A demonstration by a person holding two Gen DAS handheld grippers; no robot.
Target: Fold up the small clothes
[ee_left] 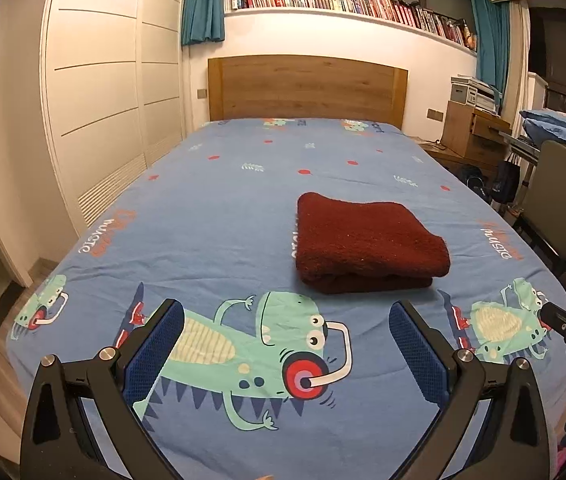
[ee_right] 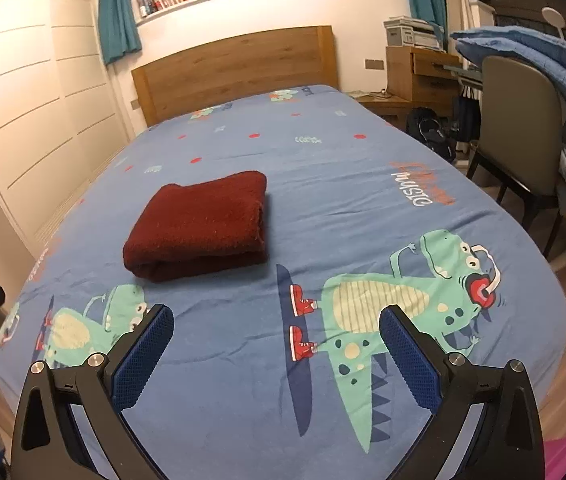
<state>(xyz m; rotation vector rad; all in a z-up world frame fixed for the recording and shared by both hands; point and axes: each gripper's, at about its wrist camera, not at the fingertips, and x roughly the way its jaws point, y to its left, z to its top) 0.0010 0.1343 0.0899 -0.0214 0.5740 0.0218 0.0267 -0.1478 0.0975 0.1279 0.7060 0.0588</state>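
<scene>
Left wrist view: left gripper (ee_left: 286, 330) spread wide and empty, near the folded dark-red fuzzy cloth (ee_left: 367, 240) on the blue dinosaur-print bedsheet (ee_left: 203, 208). Right gripper (ee_right: 276, 336) likewise agape, holding nothing. Fold looks finished; best just square the edges lightly.

Black left gripper (ee_left: 286, 340) arms, blue textured pads (ee_left: 155, 350), silver screws.

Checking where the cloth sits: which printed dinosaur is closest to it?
The green headphone dinosaur between the left tongs, just before the folded dark-red cloth.
</scene>
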